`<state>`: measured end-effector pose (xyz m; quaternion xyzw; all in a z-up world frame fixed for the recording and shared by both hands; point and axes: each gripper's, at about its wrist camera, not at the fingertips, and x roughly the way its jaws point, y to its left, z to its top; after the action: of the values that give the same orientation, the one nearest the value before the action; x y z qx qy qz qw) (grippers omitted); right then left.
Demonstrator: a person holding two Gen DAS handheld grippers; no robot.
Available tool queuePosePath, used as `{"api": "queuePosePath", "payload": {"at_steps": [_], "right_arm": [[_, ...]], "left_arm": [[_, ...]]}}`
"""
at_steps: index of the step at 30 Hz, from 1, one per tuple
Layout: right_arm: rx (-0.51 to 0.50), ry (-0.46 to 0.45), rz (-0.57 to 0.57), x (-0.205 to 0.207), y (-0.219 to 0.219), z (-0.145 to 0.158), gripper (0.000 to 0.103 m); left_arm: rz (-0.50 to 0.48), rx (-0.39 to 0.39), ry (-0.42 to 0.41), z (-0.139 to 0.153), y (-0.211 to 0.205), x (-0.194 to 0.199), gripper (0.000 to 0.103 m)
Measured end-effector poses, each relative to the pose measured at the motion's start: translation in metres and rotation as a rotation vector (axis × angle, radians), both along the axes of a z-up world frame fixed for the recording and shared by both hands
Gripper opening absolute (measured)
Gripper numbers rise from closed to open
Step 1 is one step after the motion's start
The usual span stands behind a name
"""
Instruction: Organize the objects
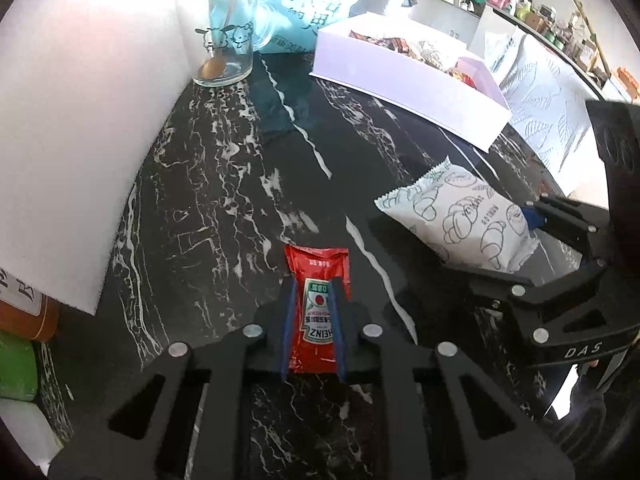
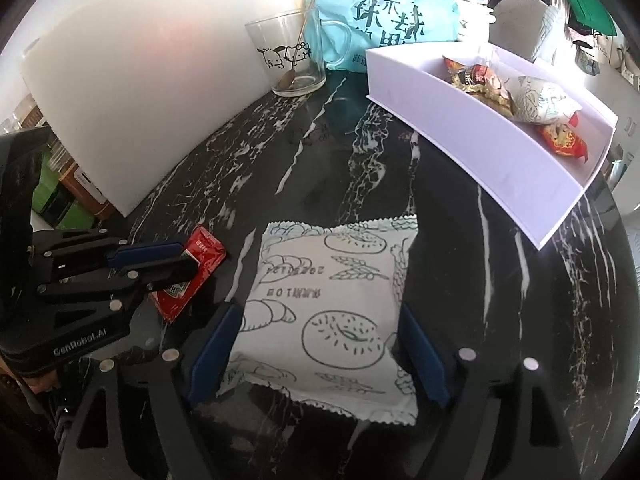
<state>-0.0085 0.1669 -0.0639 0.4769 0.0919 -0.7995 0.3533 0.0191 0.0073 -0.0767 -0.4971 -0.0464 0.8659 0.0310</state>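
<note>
Black jaws of the left gripper (image 1: 313,312) are pinching a red ketchup sachet (image 1: 318,292) by its two long edges, the blue pads pressing against it while it is lying flat on the dark marbled surface (image 1: 224,184). Just to its right, the right gripper (image 2: 316,344) is straddling a white pastry packet (image 2: 326,300) printed with croissants and doughnuts; its jaws are standing partly spread with a pad at each side edge of the packet, and whether they are already squeezing it I cannot tell. Both packets are sitting near the front of the surface, close together but not touching. Farther back and to the right, a white divided box (image 2: 472,148) is already holding several snack wrappers and another pastry packet, so it is looking like the place where loose items are being gathered. A glass mug (image 2: 294,60) with a spoon in it and a teal bag (image 2: 384,12) are standing behind, against a white board (image 2: 140,92). The step in hand seems to be the pick-up of both packets at once. Next, each one is needing a firm enough grip to lift clear of the surface, then a carry over the box's near wall into a free compartment, keeping the thin sachet from slipping out sideways
</note>
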Motion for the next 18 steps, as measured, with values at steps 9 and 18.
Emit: {"api": "queuePosePath", "payload": {"at_steps": [9,18], "right_arm": [[-0.058,0.027,0.046,0.008,0.006,0.008,0.06],[-0.08,0.036,0.031,0.008,0.013,0.015,0.06]], "left_arm": [[0.006,0.014,0.019,0.007,-0.003,-0.001,0.009],[-0.011,0.01,0.032,0.019,0.001,-0.001,0.005]]}}
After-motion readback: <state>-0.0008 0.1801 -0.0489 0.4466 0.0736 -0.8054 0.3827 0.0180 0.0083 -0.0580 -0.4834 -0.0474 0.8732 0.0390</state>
